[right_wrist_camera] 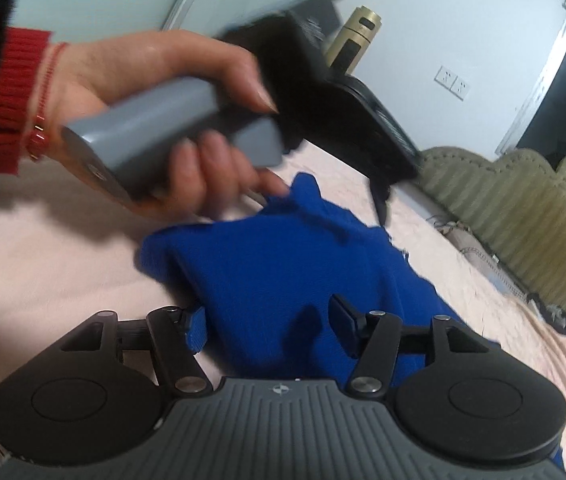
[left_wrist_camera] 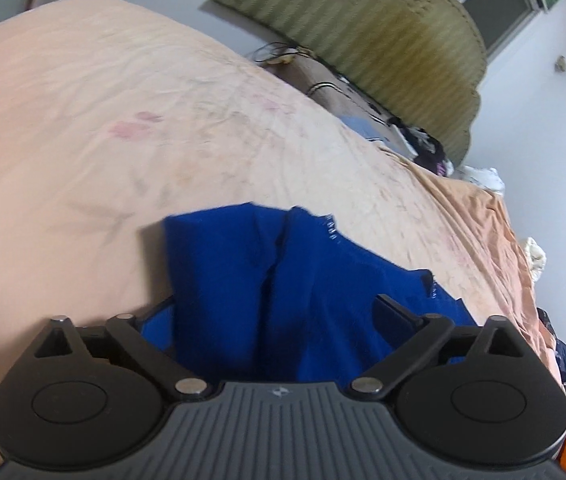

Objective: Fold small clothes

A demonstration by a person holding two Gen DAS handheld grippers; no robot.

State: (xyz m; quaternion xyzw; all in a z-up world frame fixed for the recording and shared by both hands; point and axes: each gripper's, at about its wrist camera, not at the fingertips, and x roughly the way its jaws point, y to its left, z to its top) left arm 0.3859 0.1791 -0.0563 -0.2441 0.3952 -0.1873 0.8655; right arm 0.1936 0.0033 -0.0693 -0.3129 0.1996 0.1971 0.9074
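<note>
- Peach cotton bedsheet (left_wrist_camera: 83,120), creased and faintly printed with pink flowers, covers the bed across both views.
- Person's left hand (right_wrist_camera: 155,92), with a ribbed red knit cuff (right_wrist_camera: 3,100) and a red bead bracelet at the wrist, grips the smooth grey plastic handle of the left gripper (left_wrist_camera: 275,312); seen from the right wrist, that tool is blurred.
- Left gripper's black jaws stand wide apart, the fabric lying between them with no pad pressing on it.
- Royal-blue knitted garment (left_wrist_camera: 283,280) lies bunched on the sheet near the bed's edge, soft and matte, with a deep vertical crease down its middle and a ragged stitched hem at its right side.
- Right gripper (right_wrist_camera: 269,326) has ribbed grey housing and black linkage arms; its blue-padded fingers (right_wrist_camera: 197,330) are spread about halfway, straddling the near fold of the garment without clamping it.
- Olive-green upholstered headboard (left_wrist_camera: 383,40), scalloped and vertically channelled, stands at the far right against a white wall.
</note>
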